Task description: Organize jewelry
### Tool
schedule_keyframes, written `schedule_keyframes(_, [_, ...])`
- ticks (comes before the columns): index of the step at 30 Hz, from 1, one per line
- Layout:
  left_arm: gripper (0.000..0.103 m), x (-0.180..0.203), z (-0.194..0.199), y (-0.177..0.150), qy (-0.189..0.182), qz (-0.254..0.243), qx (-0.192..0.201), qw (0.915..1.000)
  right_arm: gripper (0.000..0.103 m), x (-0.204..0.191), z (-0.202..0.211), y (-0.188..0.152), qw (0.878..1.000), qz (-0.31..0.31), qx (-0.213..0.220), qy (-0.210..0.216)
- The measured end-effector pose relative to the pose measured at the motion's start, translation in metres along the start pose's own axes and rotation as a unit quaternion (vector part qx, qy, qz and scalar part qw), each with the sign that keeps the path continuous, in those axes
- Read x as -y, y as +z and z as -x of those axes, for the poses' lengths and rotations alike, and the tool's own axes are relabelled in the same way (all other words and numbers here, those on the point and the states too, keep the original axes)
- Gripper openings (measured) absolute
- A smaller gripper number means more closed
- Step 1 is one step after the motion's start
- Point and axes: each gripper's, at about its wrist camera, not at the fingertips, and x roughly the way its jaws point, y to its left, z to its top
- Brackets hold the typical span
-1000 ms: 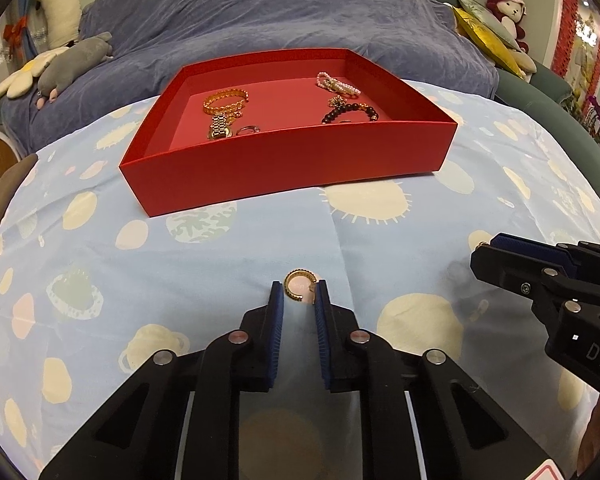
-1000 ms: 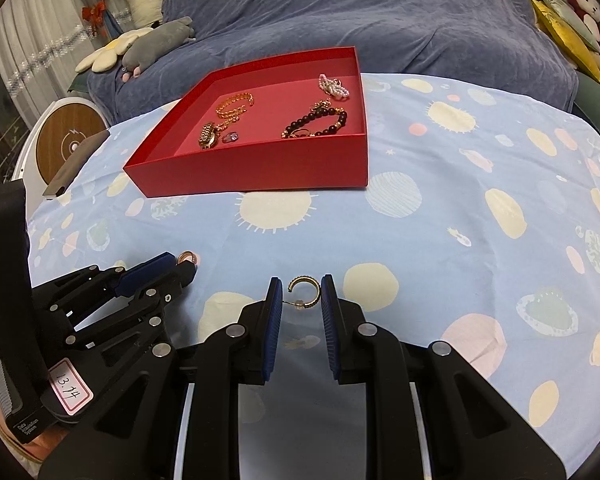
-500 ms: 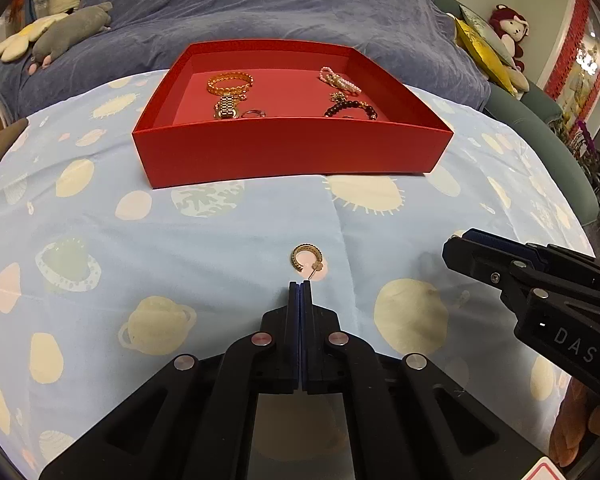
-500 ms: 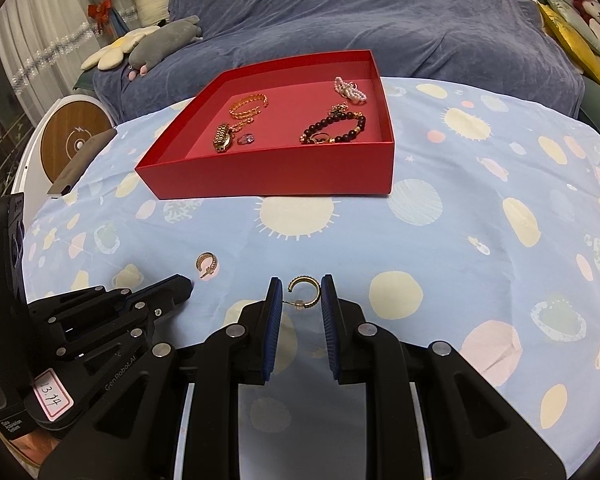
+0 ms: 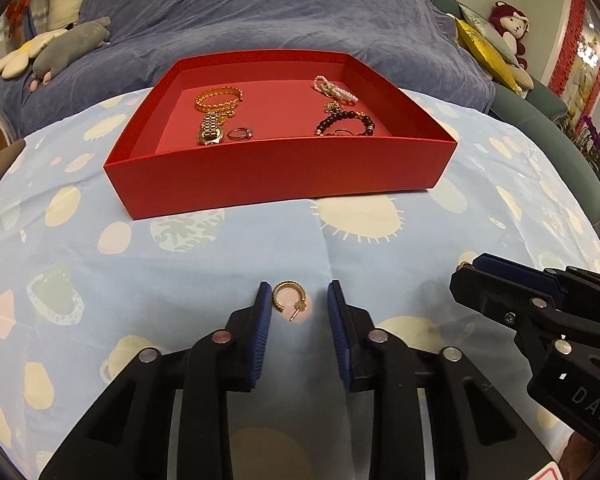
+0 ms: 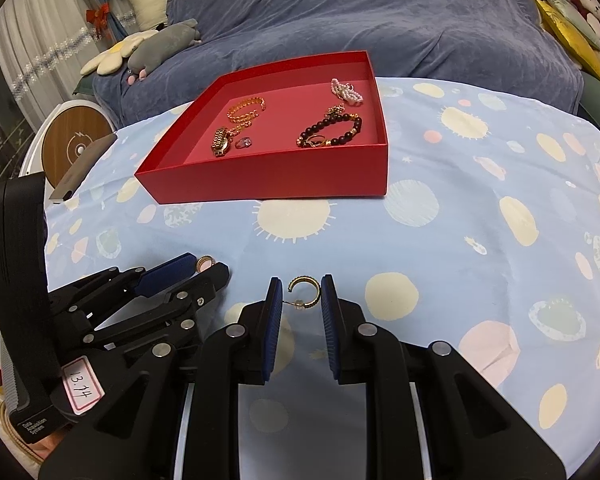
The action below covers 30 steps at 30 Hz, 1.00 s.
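Progress judged as most of the way: bracelets, a watch and rings are already laid in the red tray [image 5: 284, 178]. Two gold hoop earrings are left on the table [image 5: 100, 272]. One earring [image 5: 289, 301] is framed loosely between the spread blue pads of the left tool [image 5: 299, 304], untouched. The other earring [image 6: 305, 292] is bracketed closely by the right tool [image 6: 301, 294], jaws narrow; contact cannot be confirmed. Both tools are held low, pointed toward the tray.
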Motion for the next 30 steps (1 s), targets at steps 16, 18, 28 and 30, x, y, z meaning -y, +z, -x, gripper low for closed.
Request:
schedule_keyframes(16, [0.014,-0.008,0.022,0.008,-0.013,0.014,0.014,0.9997,0.019,-0.005,0.010,0.012,1.000,-0.005,0.020,0.009])
schedule_keyframes(18, [0.014,-0.010,0.028,0.013,-0.017,0.018,0.020,0.9995,0.019,-0.009,0.013,0.017,1.000,-0.004,0.025,0.012])
schedule_keyframes(28, [0.014,-0.035,0.053,0.058,-0.003,0.038,0.058,0.9976,0.019,-0.023,0.021,0.062,0.998,-0.002,0.057,0.021])
schedule_keyframes(30, [0.014,-0.043,0.054,0.073,-0.002,0.042,0.065,0.9970,0.019,-0.026,0.021,0.076,0.998,0.007,0.066,0.016])
